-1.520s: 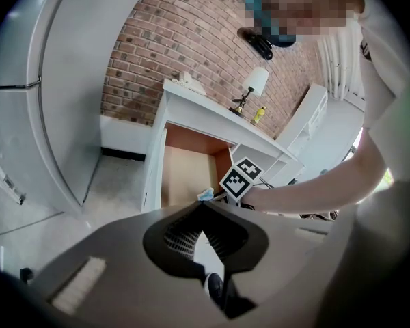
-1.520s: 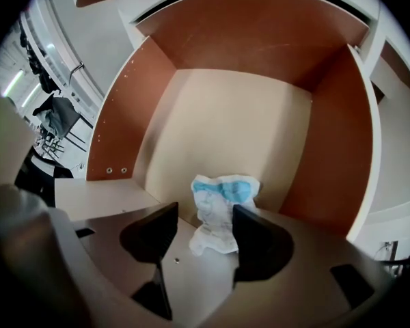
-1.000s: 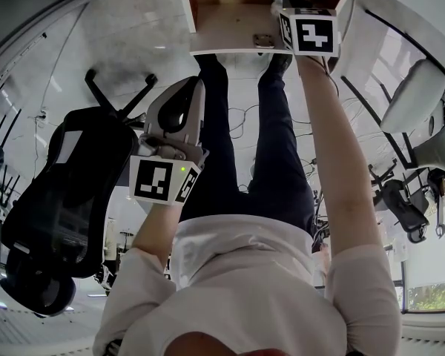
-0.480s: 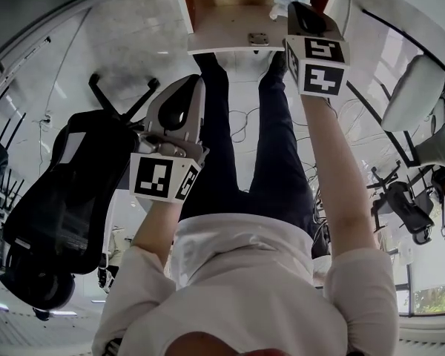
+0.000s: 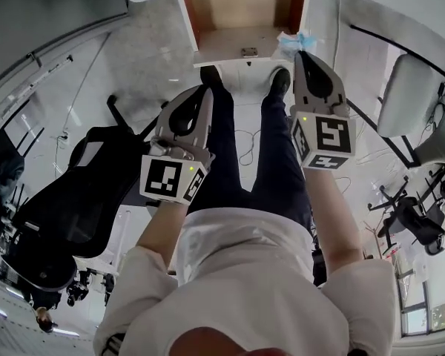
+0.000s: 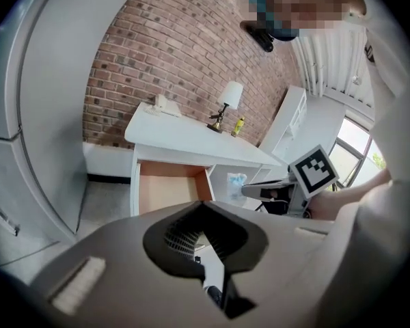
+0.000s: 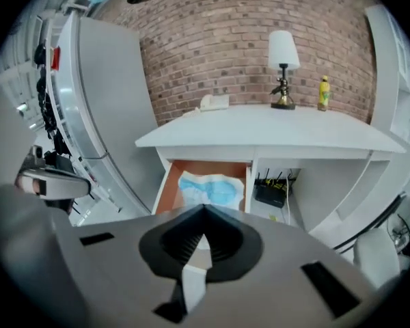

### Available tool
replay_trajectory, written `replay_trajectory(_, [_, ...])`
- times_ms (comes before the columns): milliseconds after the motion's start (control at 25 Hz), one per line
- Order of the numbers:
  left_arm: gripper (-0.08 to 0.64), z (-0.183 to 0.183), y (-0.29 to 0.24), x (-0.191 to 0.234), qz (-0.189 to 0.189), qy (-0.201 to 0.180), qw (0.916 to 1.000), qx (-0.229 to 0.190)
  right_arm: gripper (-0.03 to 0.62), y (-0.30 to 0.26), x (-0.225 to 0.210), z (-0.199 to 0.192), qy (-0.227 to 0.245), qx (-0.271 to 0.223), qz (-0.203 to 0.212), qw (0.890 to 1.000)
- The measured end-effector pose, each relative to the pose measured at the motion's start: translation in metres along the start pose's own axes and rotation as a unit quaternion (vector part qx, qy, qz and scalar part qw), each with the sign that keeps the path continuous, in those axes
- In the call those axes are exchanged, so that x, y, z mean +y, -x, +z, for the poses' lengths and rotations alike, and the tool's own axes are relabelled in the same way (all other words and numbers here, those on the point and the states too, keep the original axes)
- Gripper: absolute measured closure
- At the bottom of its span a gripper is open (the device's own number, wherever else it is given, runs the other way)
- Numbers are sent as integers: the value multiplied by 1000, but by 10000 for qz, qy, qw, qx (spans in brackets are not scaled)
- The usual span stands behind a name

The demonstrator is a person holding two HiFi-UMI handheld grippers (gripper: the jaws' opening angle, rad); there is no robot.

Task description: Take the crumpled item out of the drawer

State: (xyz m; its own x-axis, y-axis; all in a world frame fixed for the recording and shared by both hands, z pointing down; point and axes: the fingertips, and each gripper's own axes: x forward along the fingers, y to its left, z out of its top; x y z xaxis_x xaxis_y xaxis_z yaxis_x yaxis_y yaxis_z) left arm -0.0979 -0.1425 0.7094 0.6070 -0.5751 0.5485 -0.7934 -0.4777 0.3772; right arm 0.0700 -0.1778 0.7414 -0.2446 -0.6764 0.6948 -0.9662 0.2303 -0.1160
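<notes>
The white desk's drawer (image 5: 241, 13) stands pulled out, its bare wooden bottom (image 7: 169, 183) showing. A crumpled white and blue item (image 5: 294, 43) hangs from the tip of my right gripper (image 5: 302, 53), in front of the drawer's right corner and outside it. In the right gripper view the item (image 7: 210, 190) fans out just past the right gripper (image 7: 203, 212), whose jaws are shut on its lower end. My left gripper (image 5: 203, 93) hovers left of it above the person's legs, jaws together and nothing in them. The left gripper view shows the drawer (image 6: 165, 191) and the item (image 6: 237, 182).
On the desk top (image 7: 273, 132) stand a lamp (image 7: 281, 67), a yellow bottle (image 7: 323, 93) and a white phone (image 7: 214, 102). A black router (image 7: 270, 191) sits under the desk. A black office chair (image 5: 74, 199) is at left, a white chair (image 5: 411, 95) at right.
The right gripper has lifted and drawn back from the drawer, carrying the crumpled item out over its front edge. The left gripper has risen a little. The drawer now looks farther off.
</notes>
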Motion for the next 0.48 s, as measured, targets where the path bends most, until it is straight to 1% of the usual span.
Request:
replay_trajectory(200, [552,36,22,-30,-58,-231,9994,-245,586,66,6,41,-41,-589,-38,9982])
replay_trajectory(320, [552,51,46,-51,-87,-319,9990,-293,586,109,15,60,-2,-802,-19,9968])
replay_trajectory(400, [552,65,63,-62,-34,-334,9988,-369,586,136,21,72,-10,-905,19,9959])
replay_trajectory(480, [552,82,82,-70,72,-348,9979,-535,586,162,28,83,0,-1029,57,9947])
